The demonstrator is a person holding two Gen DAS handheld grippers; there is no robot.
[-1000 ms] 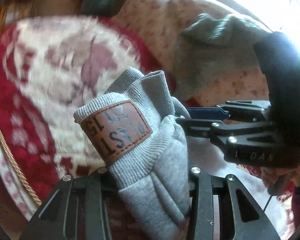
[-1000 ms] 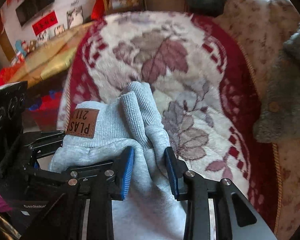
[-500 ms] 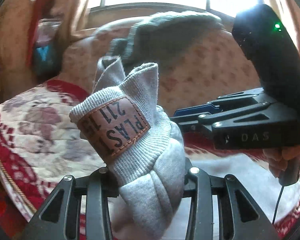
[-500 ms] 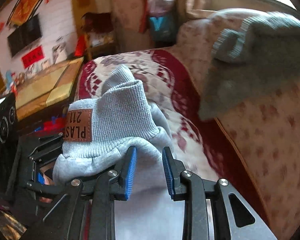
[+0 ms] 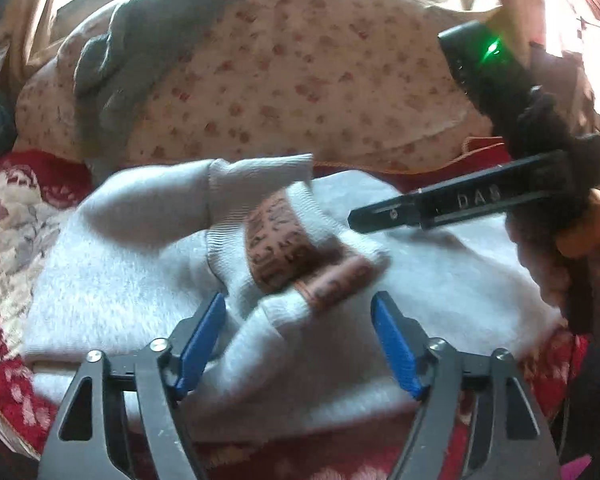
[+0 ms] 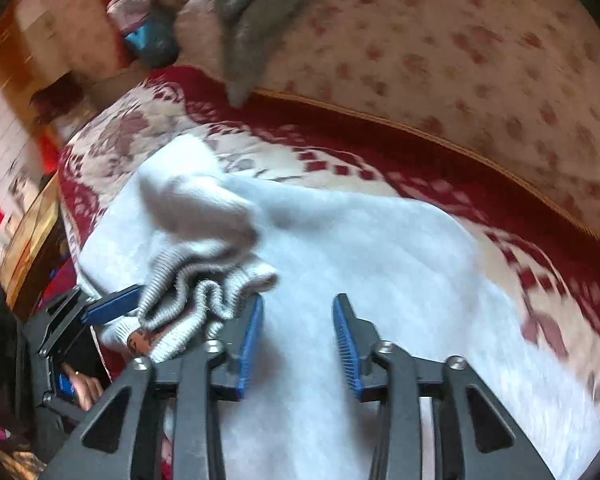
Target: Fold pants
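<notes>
I count one pair of grey pants, with one brown leather patch on its ribbed waistband. I have two grippers in view: the left gripper and the right gripper, each with two blue pads, four pads in all. There is one red and cream floral blanket, one spotted beige cushion, and one grey garment draped over it. I see one green light on the right gripper's body.
</notes>
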